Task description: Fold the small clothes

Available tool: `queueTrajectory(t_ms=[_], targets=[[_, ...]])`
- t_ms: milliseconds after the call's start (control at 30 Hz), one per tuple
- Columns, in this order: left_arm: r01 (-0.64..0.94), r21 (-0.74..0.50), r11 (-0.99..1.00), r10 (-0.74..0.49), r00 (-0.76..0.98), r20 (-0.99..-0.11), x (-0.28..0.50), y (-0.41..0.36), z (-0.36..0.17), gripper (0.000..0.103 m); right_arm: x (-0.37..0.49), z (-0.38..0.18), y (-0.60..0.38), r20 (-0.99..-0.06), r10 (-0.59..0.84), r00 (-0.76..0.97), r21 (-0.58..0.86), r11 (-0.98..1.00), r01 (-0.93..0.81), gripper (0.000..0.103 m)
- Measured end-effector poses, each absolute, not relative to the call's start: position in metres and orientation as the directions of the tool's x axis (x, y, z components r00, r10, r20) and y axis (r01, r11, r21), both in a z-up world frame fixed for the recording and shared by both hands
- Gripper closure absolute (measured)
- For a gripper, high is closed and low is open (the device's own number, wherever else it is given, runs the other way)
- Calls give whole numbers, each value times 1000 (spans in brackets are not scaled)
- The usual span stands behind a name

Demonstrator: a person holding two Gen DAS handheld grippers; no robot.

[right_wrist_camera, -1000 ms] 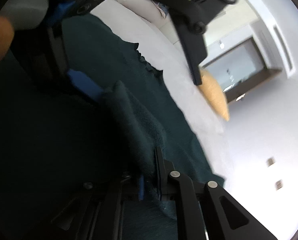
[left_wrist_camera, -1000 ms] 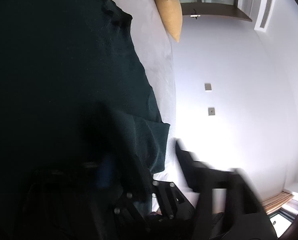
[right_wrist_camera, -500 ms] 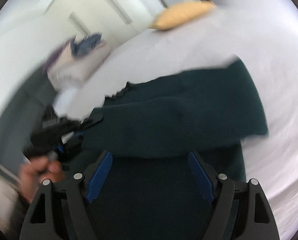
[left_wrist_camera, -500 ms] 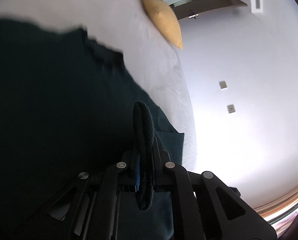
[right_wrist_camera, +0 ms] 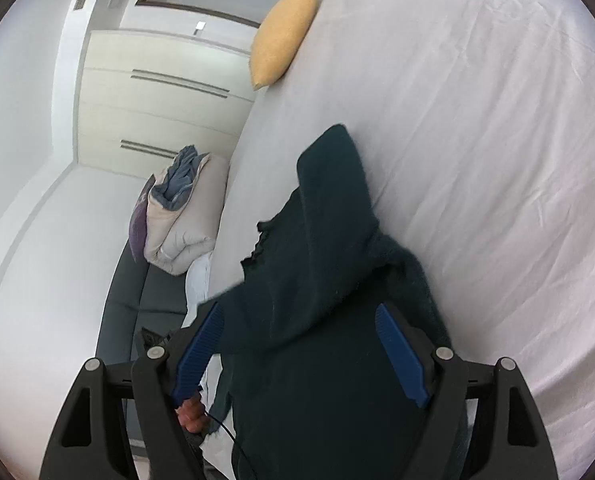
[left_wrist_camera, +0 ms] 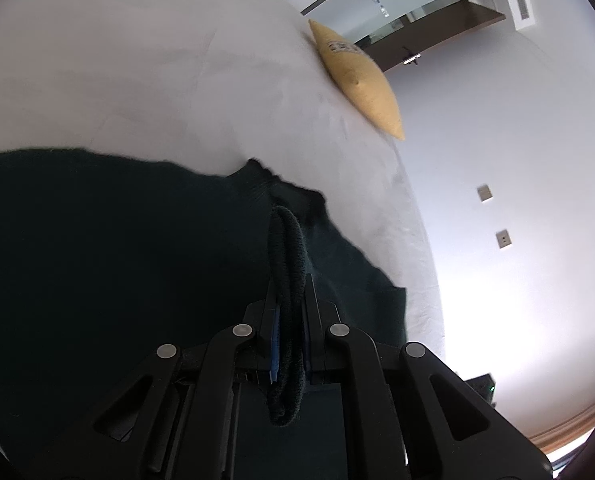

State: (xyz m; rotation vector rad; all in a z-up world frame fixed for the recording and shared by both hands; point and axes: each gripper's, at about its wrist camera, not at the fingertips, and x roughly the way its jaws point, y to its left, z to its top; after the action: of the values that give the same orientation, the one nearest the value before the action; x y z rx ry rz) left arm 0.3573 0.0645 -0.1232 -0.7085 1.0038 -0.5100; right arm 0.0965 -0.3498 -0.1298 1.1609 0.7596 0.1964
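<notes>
Sleeve [right_wrist_camera: 333, 184] now folded across dark green sweater [left_wrist_camera: 97, 260], rumpled.

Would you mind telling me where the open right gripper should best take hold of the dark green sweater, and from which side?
Probably the folded-over sleeve of the dark green sweater, near its squared end. It lies flat and narrow on the white bed, pointing away, so its edges are free. Bring the right gripper forward over the sweater body. The left gripper is already shut on a rolled hem.
</notes>
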Motion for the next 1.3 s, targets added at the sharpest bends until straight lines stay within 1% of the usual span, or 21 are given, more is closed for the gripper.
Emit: queueTrajectory(t_ms=[167, 267, 367, 467, 533, 600, 633, 767, 900, 1000, 1067, 1133, 1200, 1300], targets=[[40, -718, 695, -648, 465, -602, 362, 75, -136, 96, 105, -122, -368, -453, 457, 765, 867, 426, 259, 22], [35, -693, 720, -622, 475, -623, 366, 76, -141, 96, 117, -110, -369, -433, 452, 780, 869, 440, 228, 22], [24, -681, 732, -610, 470, -638, 361, 82, -150, 96, 134, -99, -363, -417, 472, 777, 863, 473, 176, 22], [13, -679, 734, -603, 470, -644, 356, 92, -161, 96, 155, -94, -356, -411, 525, 746, 859, 497, 123, 23], [-10, -680, 733, -597, 471, -649, 348, 101, -165, 96, 173, -98, -354, -410, 567, 714, 866, 488, 110, 23], [-21, -686, 728, -596, 476, -647, 343, 107, -170, 96, 191, -105, -355, -416, 600, 683, 869, 484, 104, 27], [-24, -690, 724, -597, 478, -644, 340, 109, -174, 96, 204, -110, -355, -433, 610, 663, 863, 492, 111, 28], [-34, -693, 720, -596, 479, -644, 334, 111, -181, 96, 236, -132, -357, -506, 627, 592, 834, 531, 151, 38], [-33, -691, 722, -598, 473, -648, 332, 111, -186, 96, 255, -151, -358, -557, 630, 541, 810, 558, 183, 40], [-33, -685, 728, -592, 474, -652, 332, 108, -184, 96, 262, -155, -360, -552, 645, 529, 814, 555, 173, 40], [-35, -683, 729, -590, 475, -653, 331, 106, -183, 96, 268, -152, -360, -529, 666, 525, 827, 543, 145, 40], [-44, -685, 727, -587, 477, -654, 332, 105, -185, 96, 274, -156, -357, -533, 688, 492, 827, 547, 130, 40], [-48, -688, 725, -588, 478, -653, 332, 105, -187, 96, 275, -163, -355, -556, 688, 467, 815, 561, 146, 45], [-46, -695, 718, -594, 481, -645, 331, 107, -191, 95, 259, -168, -355, -523, 722, 453, 842, 519, 145, 45]])
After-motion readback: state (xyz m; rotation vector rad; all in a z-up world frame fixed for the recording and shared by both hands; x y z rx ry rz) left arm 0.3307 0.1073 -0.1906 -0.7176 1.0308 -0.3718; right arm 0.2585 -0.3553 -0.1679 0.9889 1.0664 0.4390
